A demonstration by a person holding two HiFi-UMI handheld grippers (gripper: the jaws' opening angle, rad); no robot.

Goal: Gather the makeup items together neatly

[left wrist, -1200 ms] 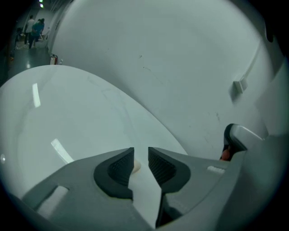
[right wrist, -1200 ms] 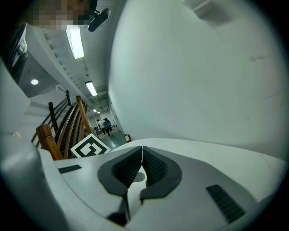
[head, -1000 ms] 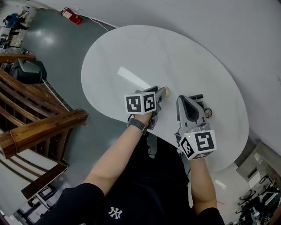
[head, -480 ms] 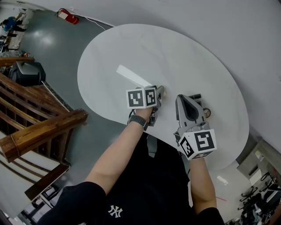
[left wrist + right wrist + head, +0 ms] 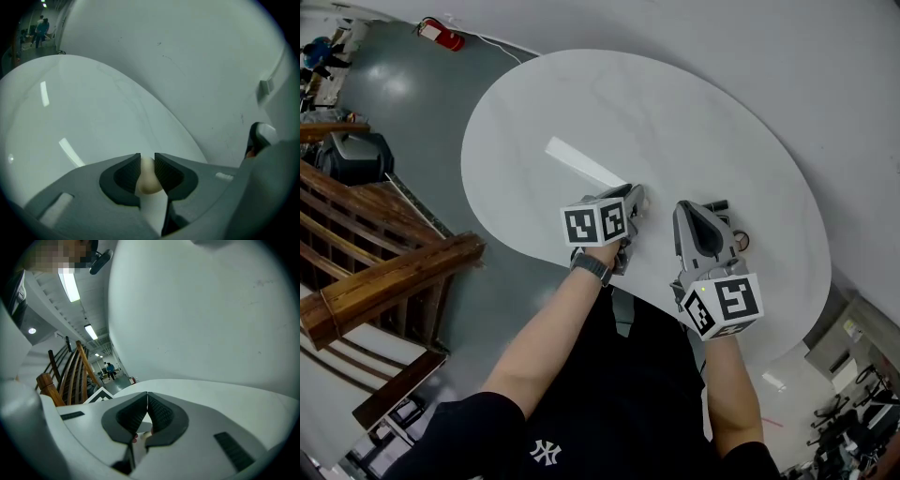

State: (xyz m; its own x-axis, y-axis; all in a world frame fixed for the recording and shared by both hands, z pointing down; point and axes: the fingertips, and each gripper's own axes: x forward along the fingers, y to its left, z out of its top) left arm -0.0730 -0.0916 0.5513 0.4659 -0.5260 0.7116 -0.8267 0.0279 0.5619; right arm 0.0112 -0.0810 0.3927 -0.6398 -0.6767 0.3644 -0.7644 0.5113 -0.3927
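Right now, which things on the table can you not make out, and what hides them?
- Beige item: in the head view it is hidden behind the left gripper, whose jaws have just been closing on it; that gripper's own view shows only part.
- Small dark items: head view, partly behind the right gripper, too small to name.

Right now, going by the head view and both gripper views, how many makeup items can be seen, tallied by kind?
cream sponge: 1
black stick-shaped item: 1
small round item, dark rim: 1
Total: 3 in view
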